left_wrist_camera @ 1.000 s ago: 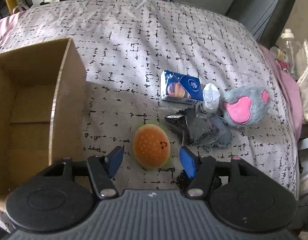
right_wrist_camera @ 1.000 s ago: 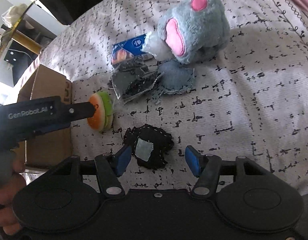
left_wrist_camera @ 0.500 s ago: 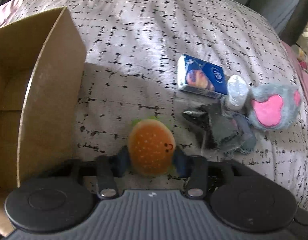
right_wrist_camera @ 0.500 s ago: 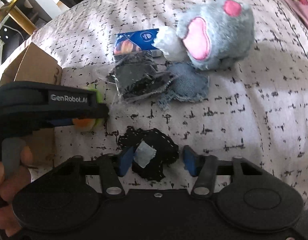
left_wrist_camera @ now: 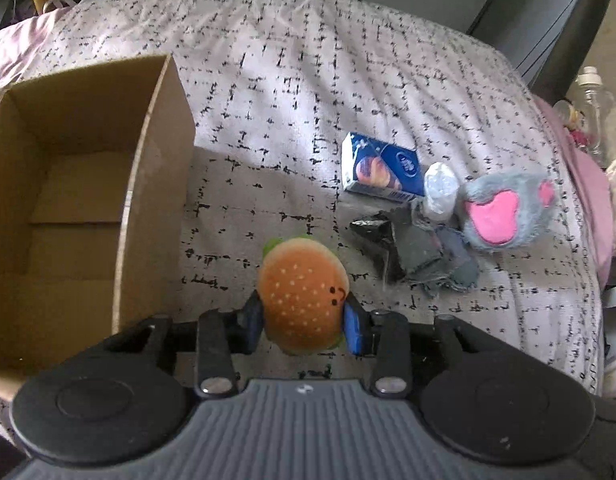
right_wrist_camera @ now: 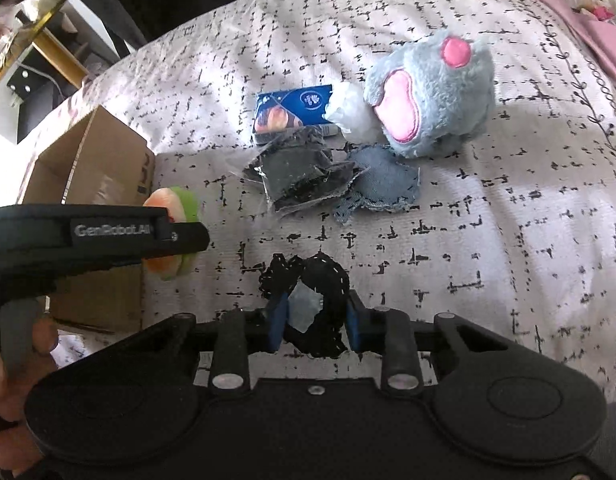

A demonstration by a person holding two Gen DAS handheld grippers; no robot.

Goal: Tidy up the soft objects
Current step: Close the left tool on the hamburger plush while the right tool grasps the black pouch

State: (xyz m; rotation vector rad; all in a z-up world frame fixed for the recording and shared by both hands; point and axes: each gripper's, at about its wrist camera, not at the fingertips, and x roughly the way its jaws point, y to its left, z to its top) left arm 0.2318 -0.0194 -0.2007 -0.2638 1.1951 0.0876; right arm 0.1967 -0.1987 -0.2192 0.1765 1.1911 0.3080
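Observation:
A burger plush (left_wrist_camera: 301, 292) sits squeezed between the blue pads of my left gripper (left_wrist_camera: 303, 320), whose jaws are still closing; it hangs just right of the open cardboard box (left_wrist_camera: 147, 184). In the right wrist view the same plush (right_wrist_camera: 175, 204) shows beside the box (right_wrist_camera: 99, 160). My right gripper (right_wrist_camera: 315, 322) is closing its jaws on a black stitched cloth piece (right_wrist_camera: 324, 276), which bunches up between the pads on the bedspread.
On the bedspread further back lie a grey and pink plush (right_wrist_camera: 432, 92), a blue packet (right_wrist_camera: 293, 106), a white wad (left_wrist_camera: 440, 190), dark fabric in clear plastic (right_wrist_camera: 303, 172) and a denim patch (right_wrist_camera: 384, 184). Bottles stand past the right edge (left_wrist_camera: 588, 92).
Both grippers went from wide open to closed on their objects: the left on the burger plush, the right on the black cloth. The right gripper has risen slightly.

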